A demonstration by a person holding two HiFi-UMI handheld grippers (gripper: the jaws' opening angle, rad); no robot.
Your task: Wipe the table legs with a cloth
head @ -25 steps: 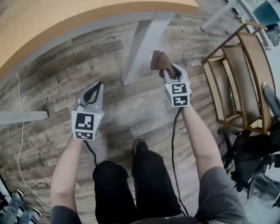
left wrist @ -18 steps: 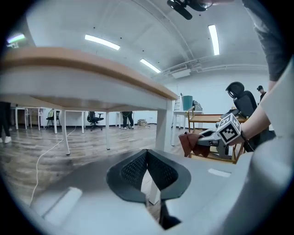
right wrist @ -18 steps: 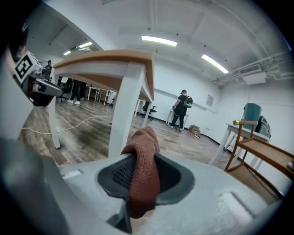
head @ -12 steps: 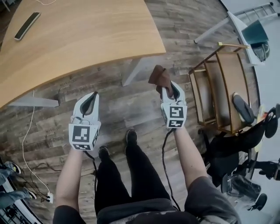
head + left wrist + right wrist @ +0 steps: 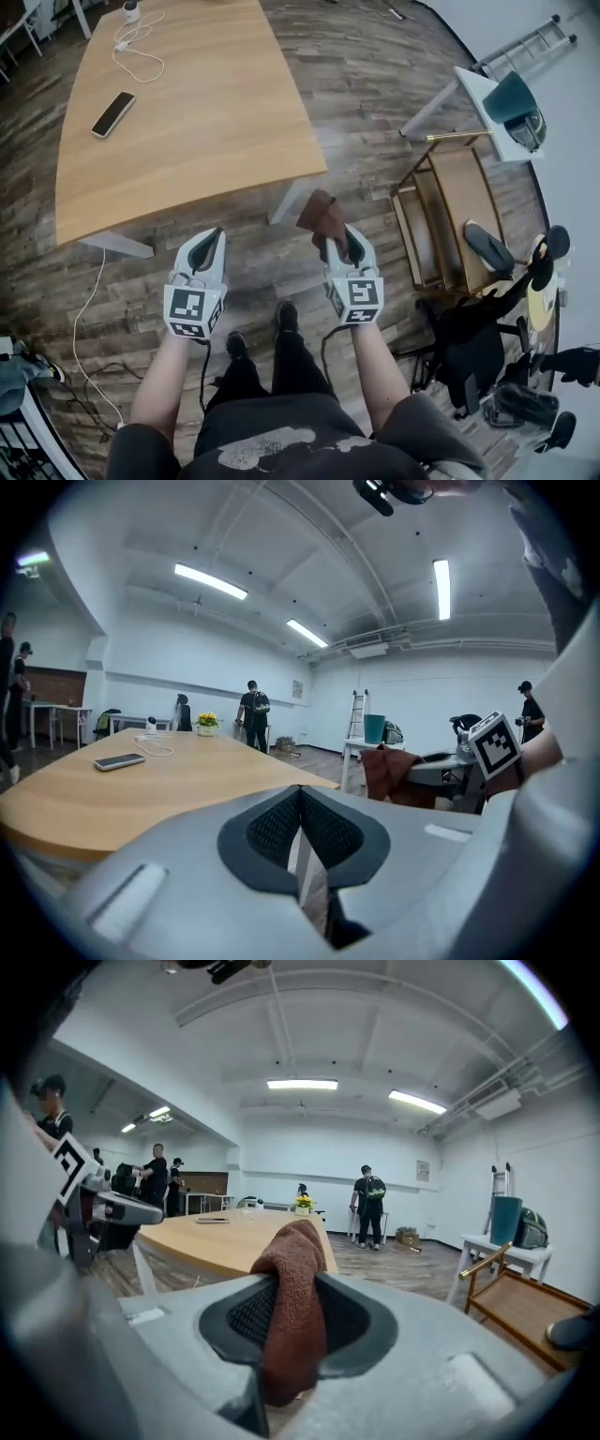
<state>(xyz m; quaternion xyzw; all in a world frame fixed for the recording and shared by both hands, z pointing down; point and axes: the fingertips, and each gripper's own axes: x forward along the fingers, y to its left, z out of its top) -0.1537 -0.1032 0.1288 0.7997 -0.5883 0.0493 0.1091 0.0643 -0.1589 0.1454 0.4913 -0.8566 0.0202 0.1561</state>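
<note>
The right gripper (image 5: 338, 246) has its jaws closed on a brown cloth (image 5: 321, 215). The cloth is a nubby terry fabric, and its bunched end stands up past the dark ribbed pads while a fold hangs down between them in the right gripper view. It is held in the air just off the near right corner of the desk (image 5: 187, 131) and clear of it. The left gripper (image 5: 210, 240) holds nothing. Its jaws meet at the tips, leaving only a thin slit lower down. Both grippers have smooth grey shells. The desk has a pale wood top with rounded corners, and on it lie a flat dark phone (image 5: 112, 113) and a looped white cable (image 5: 139, 45). The desk legs are white and slanted. The top hides most of them, so only the foot of the right leg (image 5: 290, 199) and a stub of the left leg (image 5: 118, 246) show over the grey-brown plank floor (image 5: 375, 56). To the right stands a wooden rack (image 5: 441, 211) with a brass-coloured rail. A dark thing (image 5: 488, 247) lying on it is too small to name. Beyond the rack, a teal bin (image 5: 517, 97) sits on a small white table (image 5: 475, 84), and its contents cannot be seen.
</note>
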